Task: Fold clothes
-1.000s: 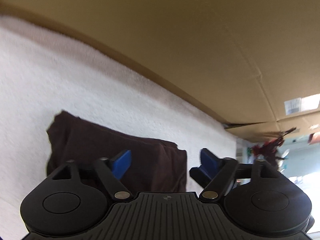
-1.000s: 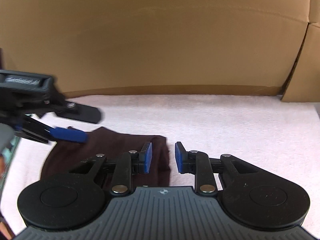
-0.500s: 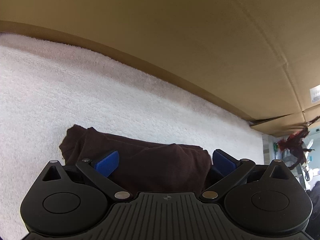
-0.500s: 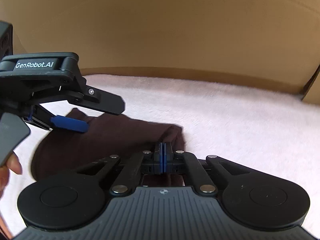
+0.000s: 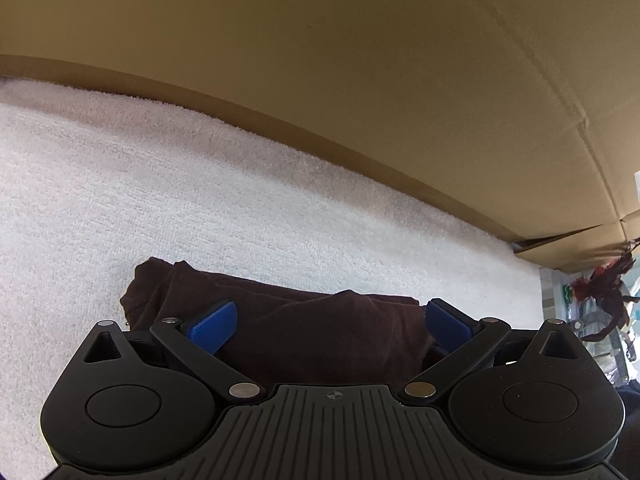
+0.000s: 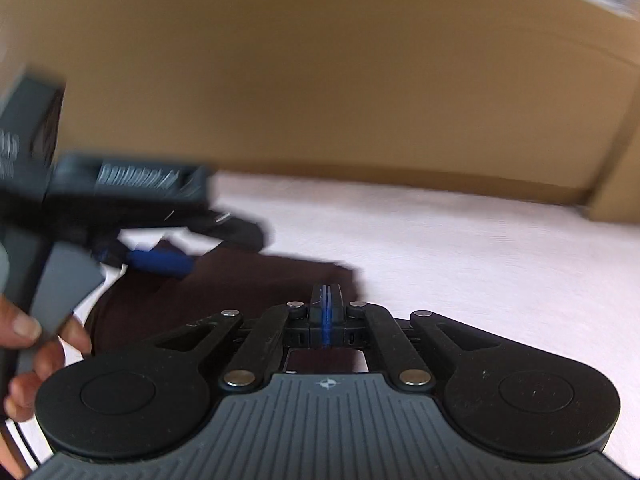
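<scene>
A dark brown folded garment [image 5: 304,332] lies on a white towel-like surface [image 5: 160,184]. My left gripper [image 5: 330,320] is open, its blue pads on either side of the garment's near part. In the right wrist view the garment [image 6: 224,292] lies left of centre. My right gripper [image 6: 326,300] is shut with its blue pads together at the garment's right edge; whether cloth is pinched I cannot tell. The left gripper also shows in the right wrist view [image 6: 160,260], blurred, over the garment's left end.
A brown cardboard wall [image 5: 360,60] stands along the far edge of the towel [image 6: 480,260]. A second box [image 6: 616,184] stands at the right. A hand [image 6: 24,332] holds the left gripper. Red clutter [image 5: 600,280] lies beyond the towel's right end.
My right gripper closed from open to shut at the garment's right edge. My left gripper moved so that its open pads straddle the garment. The right view is now blurred by motion.
</scene>
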The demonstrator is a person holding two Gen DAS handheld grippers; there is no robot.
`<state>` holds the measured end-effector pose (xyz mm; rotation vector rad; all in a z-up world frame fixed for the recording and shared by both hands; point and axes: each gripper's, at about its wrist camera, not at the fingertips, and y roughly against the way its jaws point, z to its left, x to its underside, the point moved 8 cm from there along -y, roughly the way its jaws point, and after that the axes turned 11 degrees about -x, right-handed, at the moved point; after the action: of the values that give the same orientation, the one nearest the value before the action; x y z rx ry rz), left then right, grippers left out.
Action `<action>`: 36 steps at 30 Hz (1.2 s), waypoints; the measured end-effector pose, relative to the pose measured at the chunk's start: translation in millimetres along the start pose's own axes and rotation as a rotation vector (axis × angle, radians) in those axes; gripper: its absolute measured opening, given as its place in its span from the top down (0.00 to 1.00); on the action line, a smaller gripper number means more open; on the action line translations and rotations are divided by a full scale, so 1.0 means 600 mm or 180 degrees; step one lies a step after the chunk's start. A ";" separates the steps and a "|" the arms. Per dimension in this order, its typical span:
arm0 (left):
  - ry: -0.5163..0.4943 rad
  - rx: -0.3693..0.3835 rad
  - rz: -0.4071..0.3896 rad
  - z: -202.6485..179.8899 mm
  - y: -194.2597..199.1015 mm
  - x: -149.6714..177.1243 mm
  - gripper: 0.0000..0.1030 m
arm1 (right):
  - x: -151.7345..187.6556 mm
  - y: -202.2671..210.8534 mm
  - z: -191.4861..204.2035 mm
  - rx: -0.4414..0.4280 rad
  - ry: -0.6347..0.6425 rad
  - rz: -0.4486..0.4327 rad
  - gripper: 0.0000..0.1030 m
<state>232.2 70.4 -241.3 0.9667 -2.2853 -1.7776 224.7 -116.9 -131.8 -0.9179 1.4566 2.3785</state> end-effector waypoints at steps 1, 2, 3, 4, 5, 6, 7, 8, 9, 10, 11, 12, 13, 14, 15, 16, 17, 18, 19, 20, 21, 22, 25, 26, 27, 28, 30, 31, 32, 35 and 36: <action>0.0018 0.0017 -0.0001 0.001 0.000 0.000 0.00 | 0.001 -0.020 -0.001 0.0029 0.0045 0.0070 1.00; 0.0036 0.0034 -0.0001 0.002 -0.001 0.000 0.00 | 0.001 -0.033 -0.015 0.0130 0.0035 0.0094 1.00; 0.0054 0.0051 -0.0001 0.003 -0.001 0.000 0.00 | -0.001 -0.036 -0.036 0.0274 -0.0037 0.0062 1.00; 0.0083 0.0065 0.0004 0.005 0.000 0.000 0.00 | -0.002 -0.036 -0.059 0.0405 -0.0130 0.0045 1.00; 0.0111 0.0084 0.0011 0.006 0.001 0.000 0.00 | -0.002 -0.030 -0.081 0.0510 -0.0269 0.0057 1.00; 0.0127 0.0092 0.0014 0.006 0.000 -0.001 0.00 | -0.002 -0.021 -0.102 0.0595 -0.0394 0.0055 1.00; 0.0143 0.0099 0.0017 0.006 -0.001 -0.002 0.00 | -0.002 -0.005 -0.112 0.0602 -0.0472 -0.0004 1.00; 0.0157 0.0105 0.0019 0.007 -0.001 -0.003 0.00 | -0.006 0.013 -0.113 0.0526 -0.0501 -0.0106 1.00; 0.0142 0.0083 0.0018 0.005 -0.002 -0.003 0.00 | -0.011 0.027 -0.103 0.0434 -0.0471 -0.0168 1.00; 0.0126 0.0062 0.0017 0.003 -0.003 -0.003 0.00 | -0.016 0.036 -0.086 0.0369 -0.0383 -0.0171 1.00; 0.0109 0.0039 0.0016 0.002 -0.004 -0.003 0.00 | -0.021 0.041 -0.068 0.0290 -0.0288 -0.0170 1.00; 0.0073 0.0004 0.0016 -0.001 -0.005 -0.003 0.00 | -0.026 0.041 -0.045 0.0181 -0.0180 -0.0160 1.00; 0.0037 -0.0031 0.0018 -0.004 -0.006 -0.003 0.00 | -0.031 0.039 -0.023 0.0075 -0.0079 -0.0136 1.00; 0.0006 -0.0060 0.0021 -0.005 -0.007 -0.002 0.00 | -0.033 0.029 -0.003 -0.0018 0.0004 -0.0064 1.00; -0.0024 -0.0087 0.0024 -0.007 -0.007 -0.002 0.00 | -0.031 0.013 0.010 -0.0070 0.0082 0.0055 1.00; -0.0036 -0.0095 0.0024 -0.007 -0.008 -0.002 0.00 | -0.027 -0.005 0.011 -0.0012 0.0134 0.0179 1.00; -0.0038 -0.0088 0.0024 -0.006 -0.008 -0.002 0.00 | -0.023 -0.020 -0.001 0.0128 0.0148 0.0246 1.00; -0.0035 -0.0078 0.0026 -0.005 -0.008 -0.003 0.00 | -0.022 -0.028 -0.012 0.0247 0.0138 0.0281 1.00; -0.0031 -0.0068 0.0029 -0.003 -0.008 -0.004 0.00 | -0.027 -0.022 -0.026 0.0319 0.0077 0.0247 0.99; -0.0025 -0.0063 0.0041 -0.002 -0.008 -0.006 0.00 | -0.032 -0.015 -0.039 0.0391 0.0015 0.0213 0.82; -0.0025 -0.0066 0.0055 -0.001 -0.008 -0.007 0.00 | -0.036 -0.009 -0.052 0.0463 -0.0047 0.0178 0.79; -0.0037 -0.0079 0.0060 -0.001 -0.007 -0.009 0.00 | -0.041 -0.003 -0.066 0.0535 -0.0109 0.0144 0.84; -0.0032 -0.0058 0.0083 0.003 -0.003 -0.014 0.00 | -0.050 0.026 -0.092 0.0580 -0.0323 0.0009 0.84; -0.0008 -0.0035 0.0084 0.005 -0.001 -0.015 0.00 | -0.051 0.038 -0.088 0.0561 -0.0311 -0.0030 0.84; 0.0003 -0.0024 0.0065 0.006 0.003 -0.017 0.00 | -0.051 0.049 -0.080 0.0497 -0.0285 -0.0068 0.84; -0.0002 -0.0057 0.0024 0.009 0.008 -0.021 0.00 | -0.051 0.057 -0.067 0.0396 -0.0267 -0.0090 0.84; -0.0025 -0.0130 -0.0084 0.016 0.023 -0.029 0.00 | -0.048 0.061 -0.036 0.0207 -0.0170 -0.0077 0.84; -0.0019 -0.0137 -0.0114 0.021 0.031 -0.033 0.00 | -0.046 0.060 -0.020 0.0129 -0.0095 -0.0050 0.84; -0.0013 -0.0143 -0.0143 0.026 0.039 -0.036 0.00 | -0.042 0.050 -0.005 0.0112 0.0044 0.0037 0.84; 0.0009 -0.0154 -0.0229 0.048 0.074 -0.037 0.00 | -0.030 0.008 -0.009 0.0320 0.0176 0.0215 0.82; 0.0014 -0.0175 -0.0255 0.058 0.087 -0.035 0.00 | -0.031 -0.002 -0.016 0.0378 0.0118 0.0190 0.75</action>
<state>211.7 117.1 -199.6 1.0656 -2.2123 -1.8563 243.9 -122.2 -124.6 -0.9064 1.6416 2.2987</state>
